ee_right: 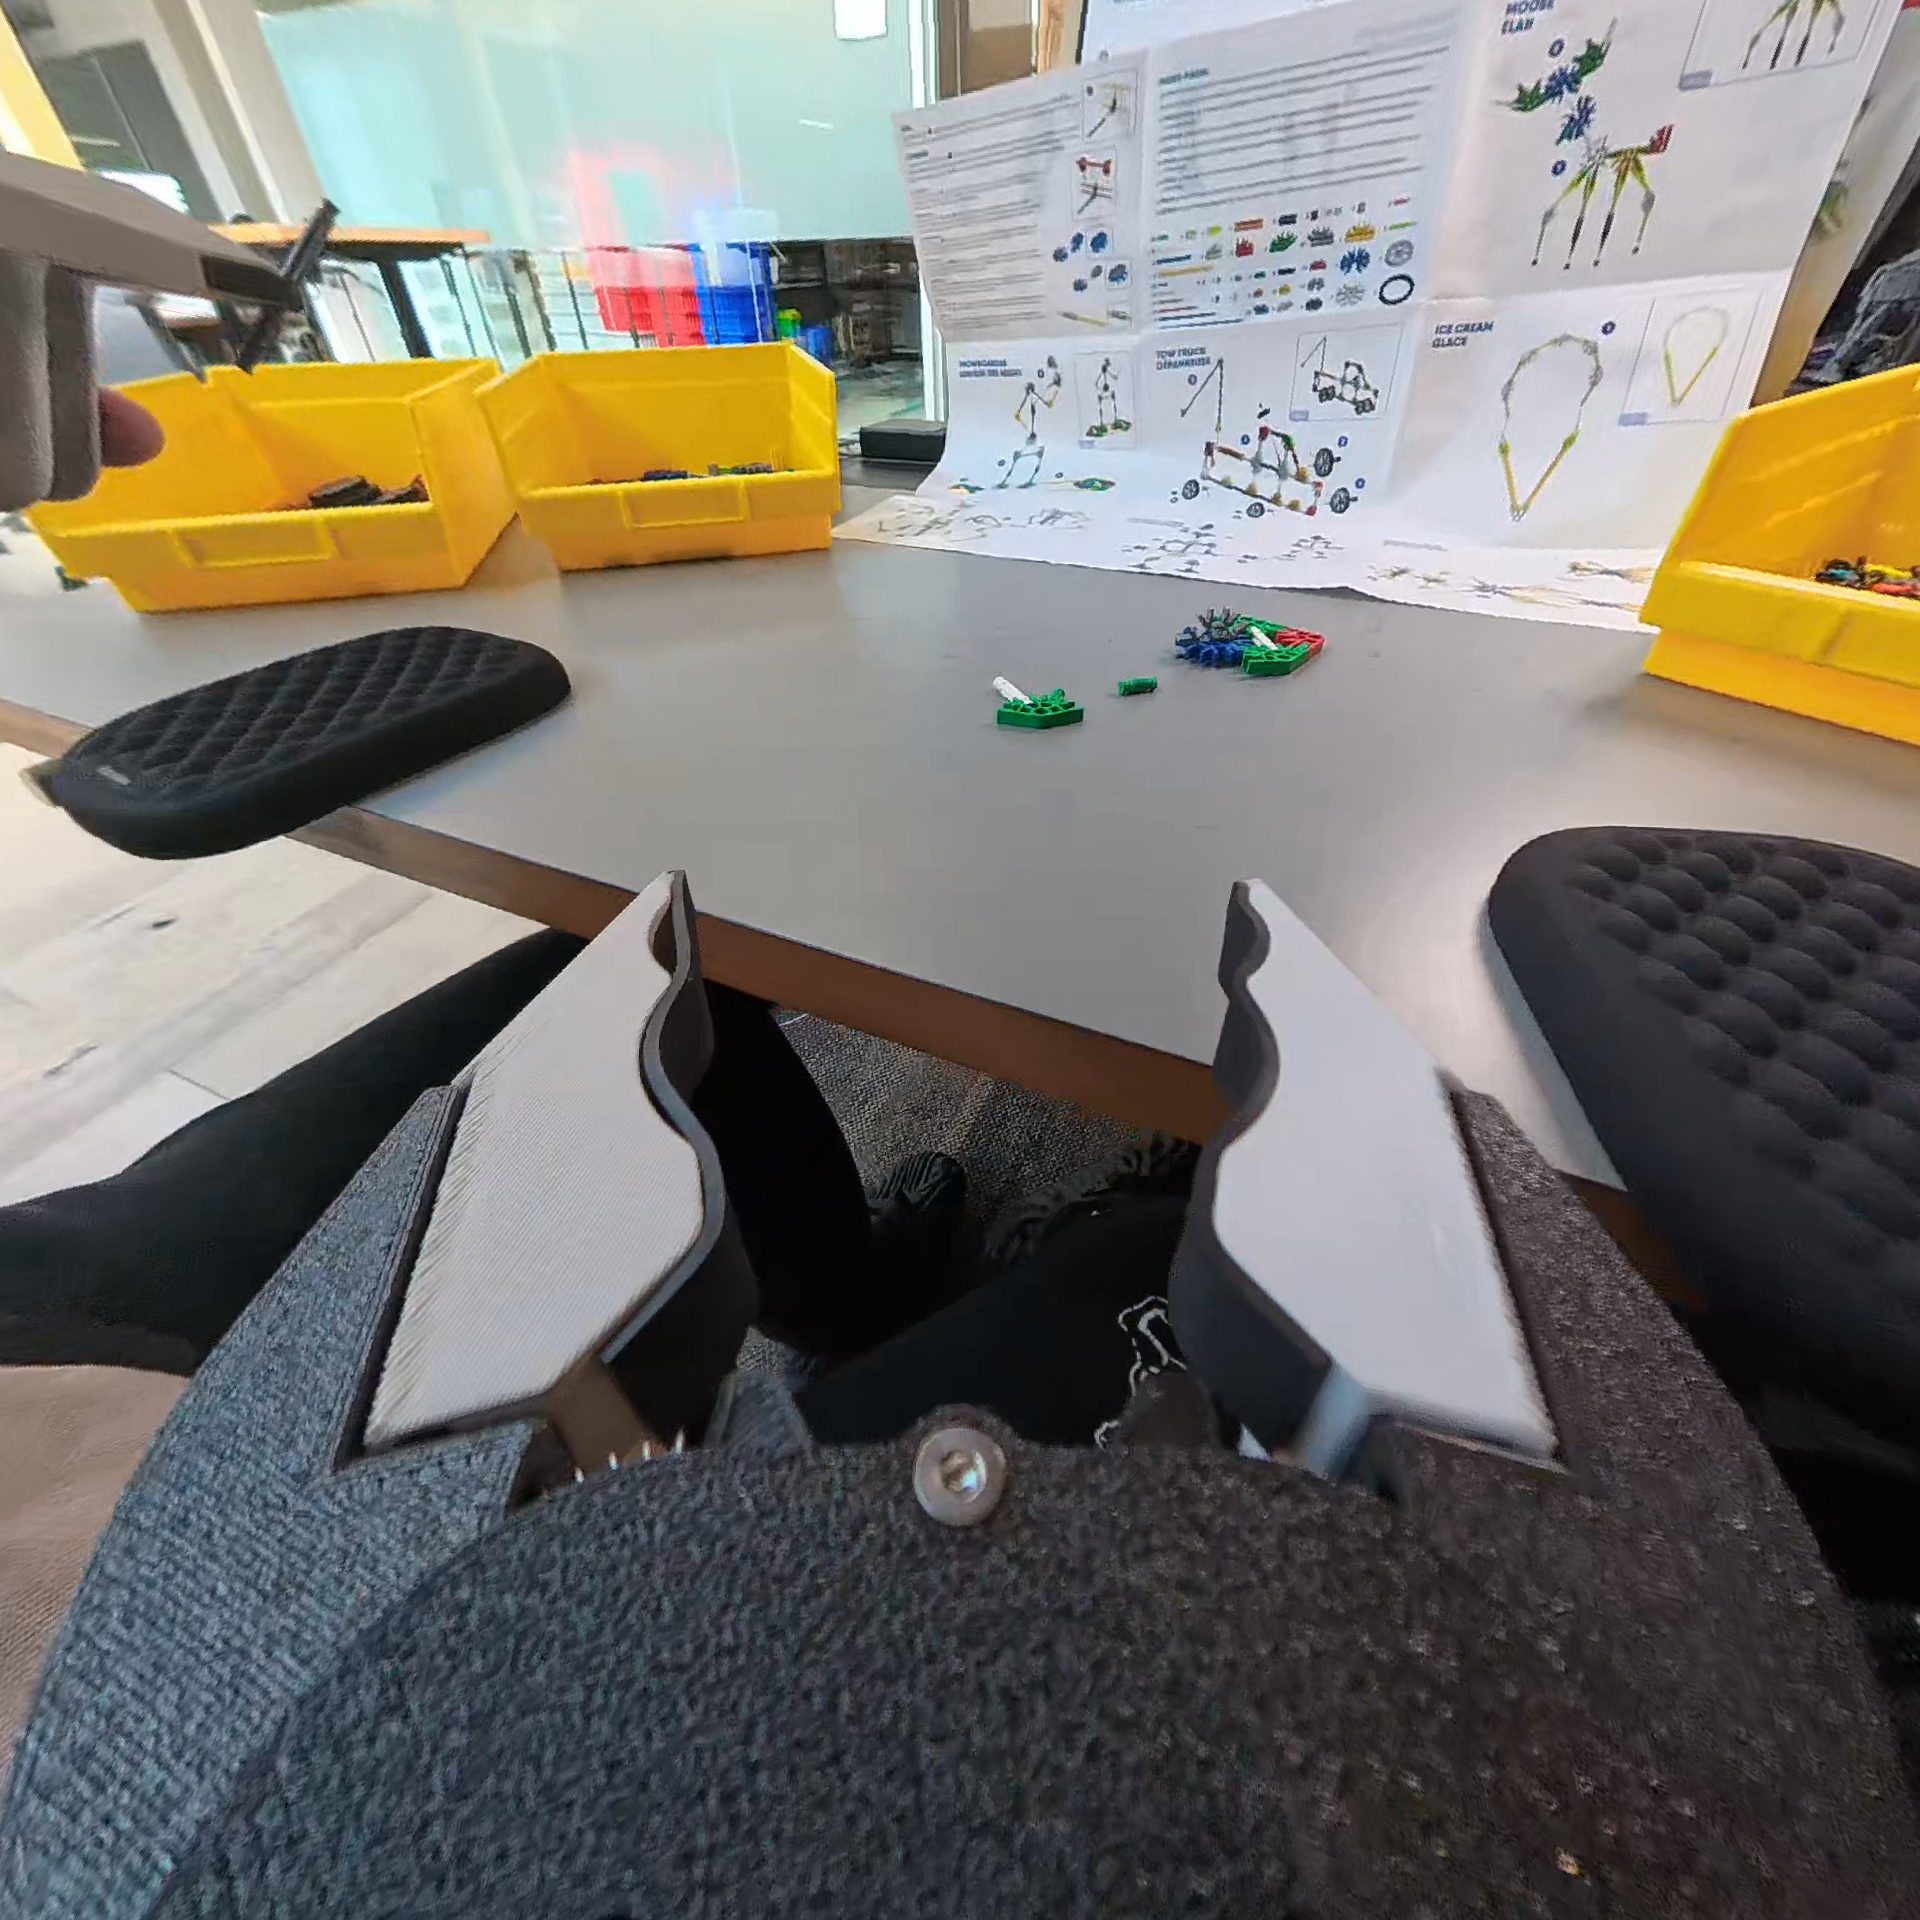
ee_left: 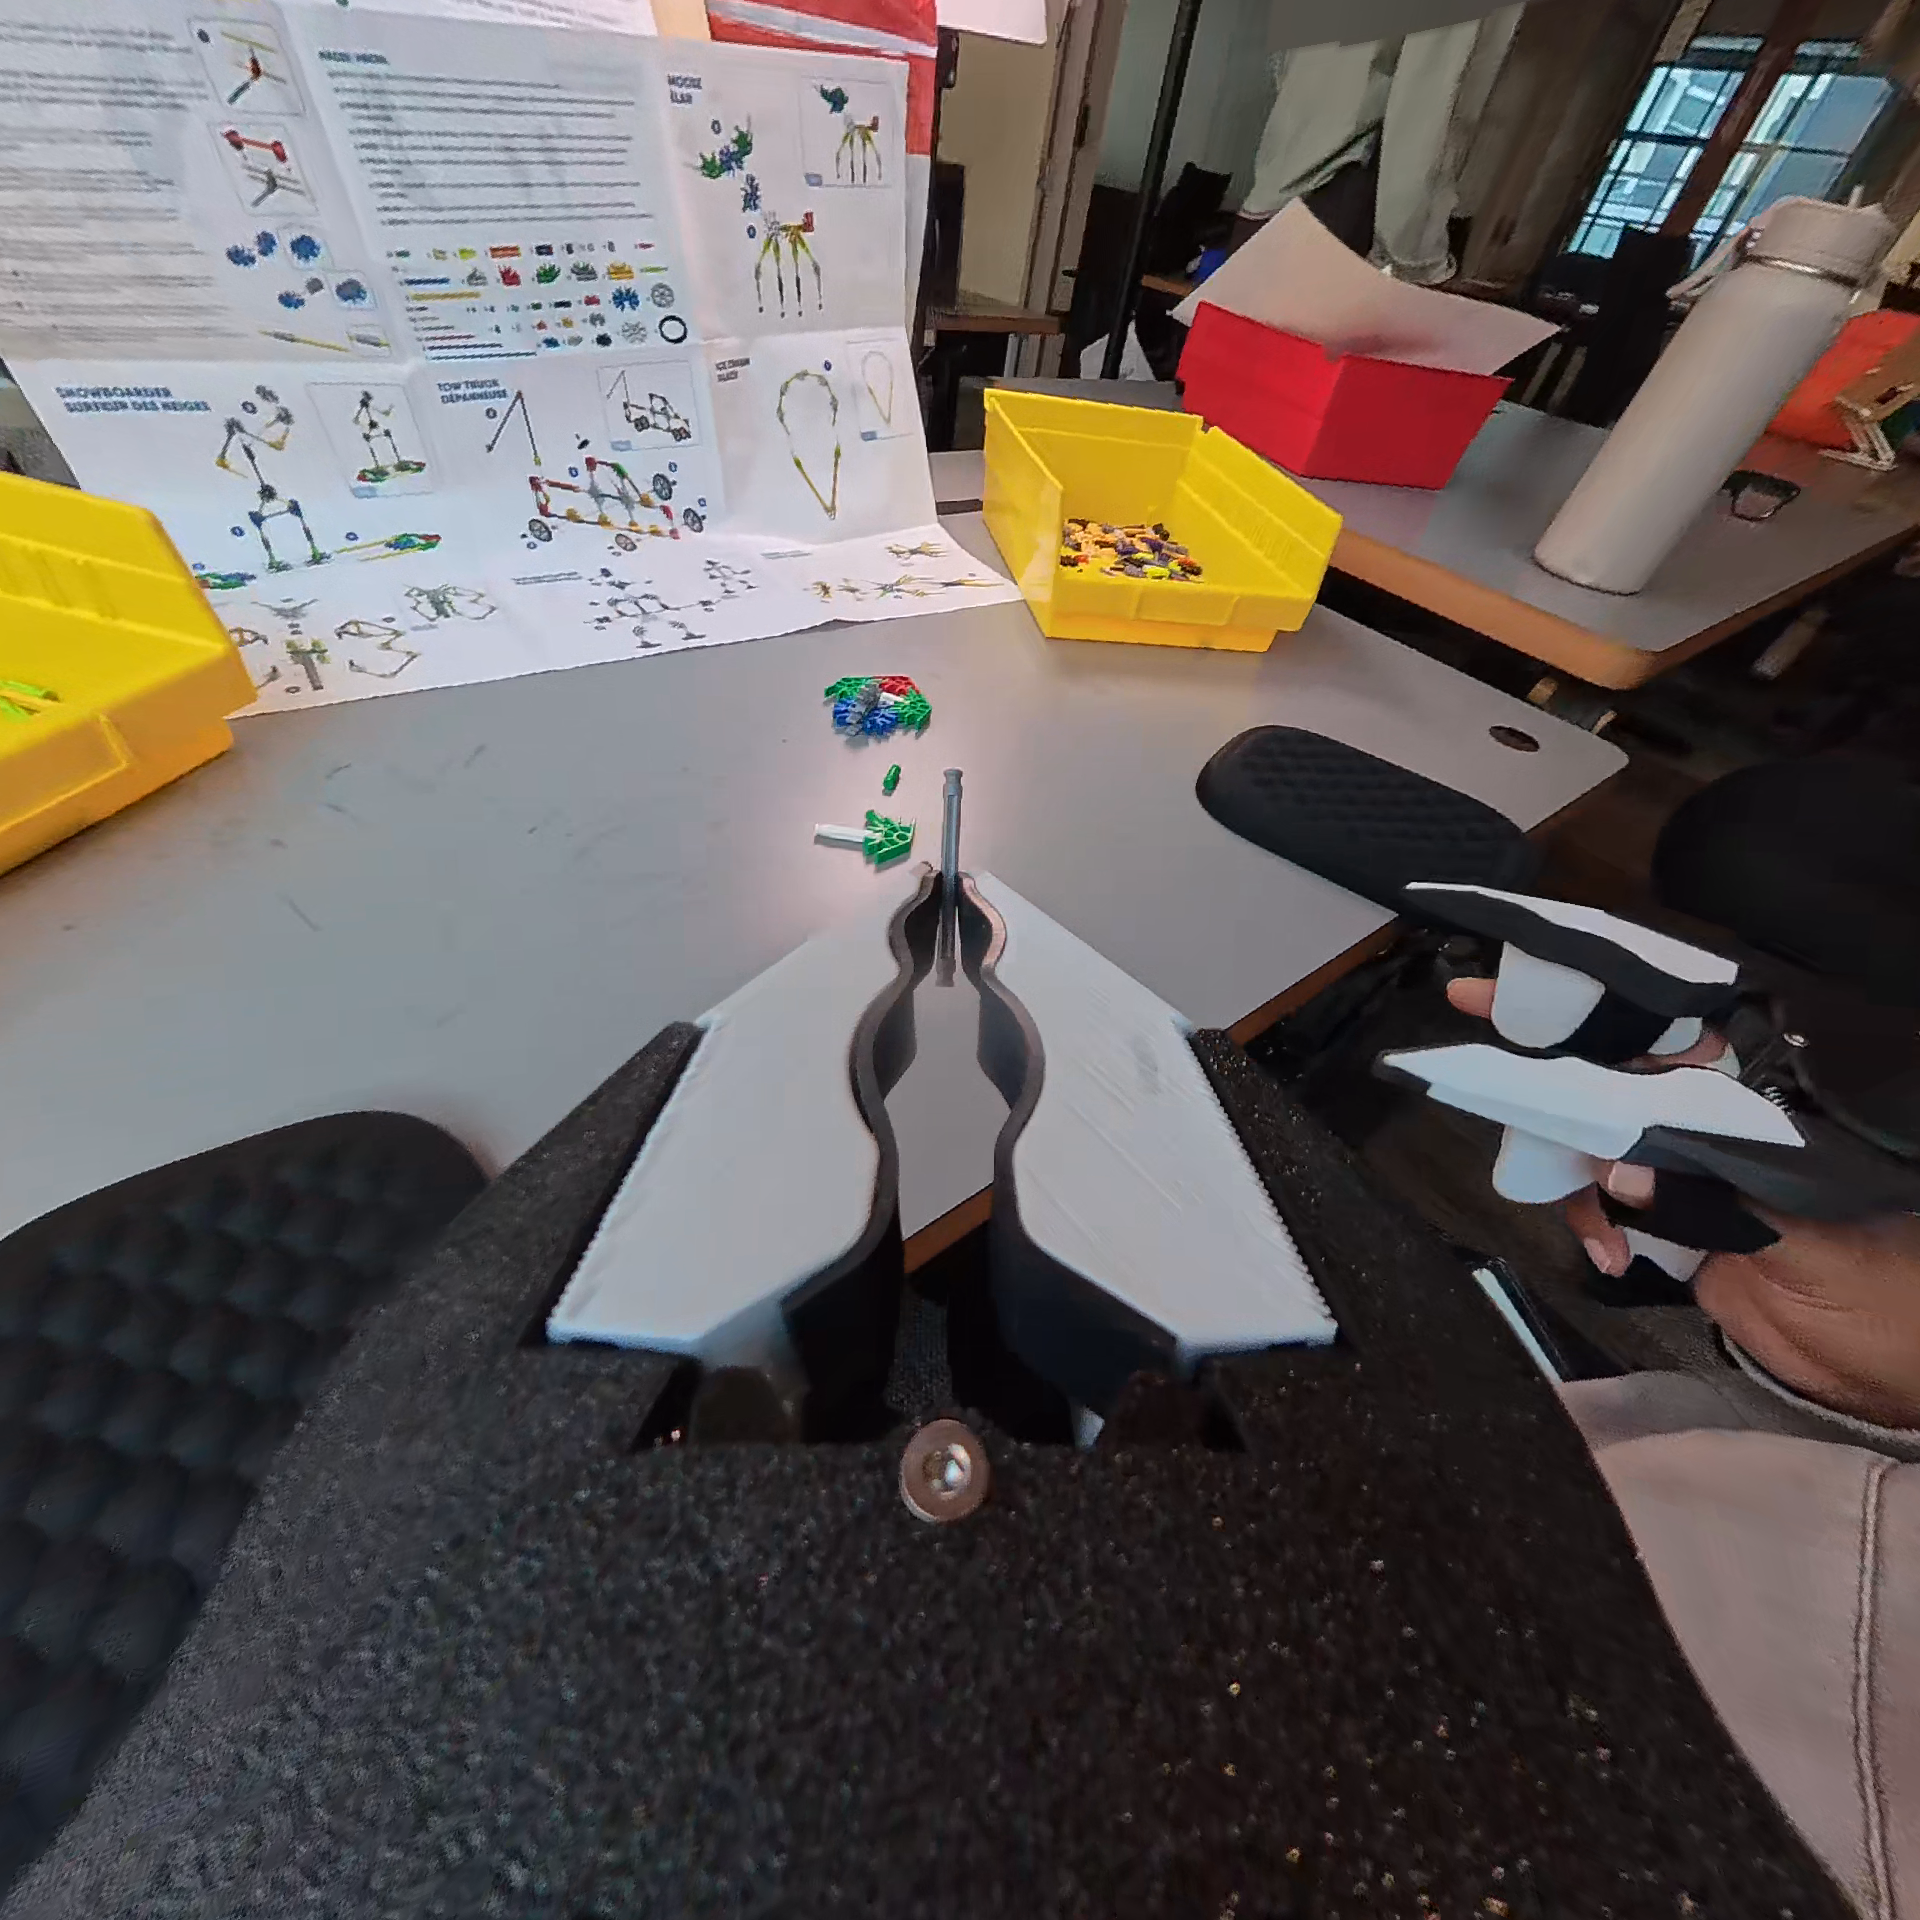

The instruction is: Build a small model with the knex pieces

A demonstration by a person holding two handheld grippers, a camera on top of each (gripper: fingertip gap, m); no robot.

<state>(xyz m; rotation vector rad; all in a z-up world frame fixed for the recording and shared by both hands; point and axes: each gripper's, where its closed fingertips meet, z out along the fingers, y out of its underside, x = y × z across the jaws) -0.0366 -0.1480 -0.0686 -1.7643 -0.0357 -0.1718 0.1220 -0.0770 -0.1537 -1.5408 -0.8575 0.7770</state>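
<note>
My left gripper point(ee_left: 943, 883) is shut on a thin grey rod point(ee_left: 950, 831) that sticks forward from its tips, held above the grey table point(ee_left: 520, 883). Just beyond the rod lie a green connector with a white rod point(ee_left: 883, 834), a small green piece point(ee_left: 890, 777) and a cluster of green, blue and red connectors point(ee_left: 878, 704). My right gripper point(ee_right: 956, 914) is open and empty, held off the table's near edge. The same green connector point(ee_right: 1039, 709), small green piece point(ee_right: 1137, 686) and cluster point(ee_right: 1250, 644) lie ahead of it. The right gripper also shows in the left wrist view point(ee_left: 1403, 977).
Yellow bins stand at the right point(ee_left: 1153, 520) and left point(ee_left: 94, 644), two more in the right wrist view point(ee_right: 281, 478) point(ee_right: 665, 457). An instruction sheet point(ee_left: 468, 312) leans at the back. Black chair armrests point(ee_left: 1361, 810) point(ee_right: 301, 732) flank the table edge. A red bin point(ee_left: 1340, 400) and white bottle point(ee_left: 1714, 395) stand on another table.
</note>
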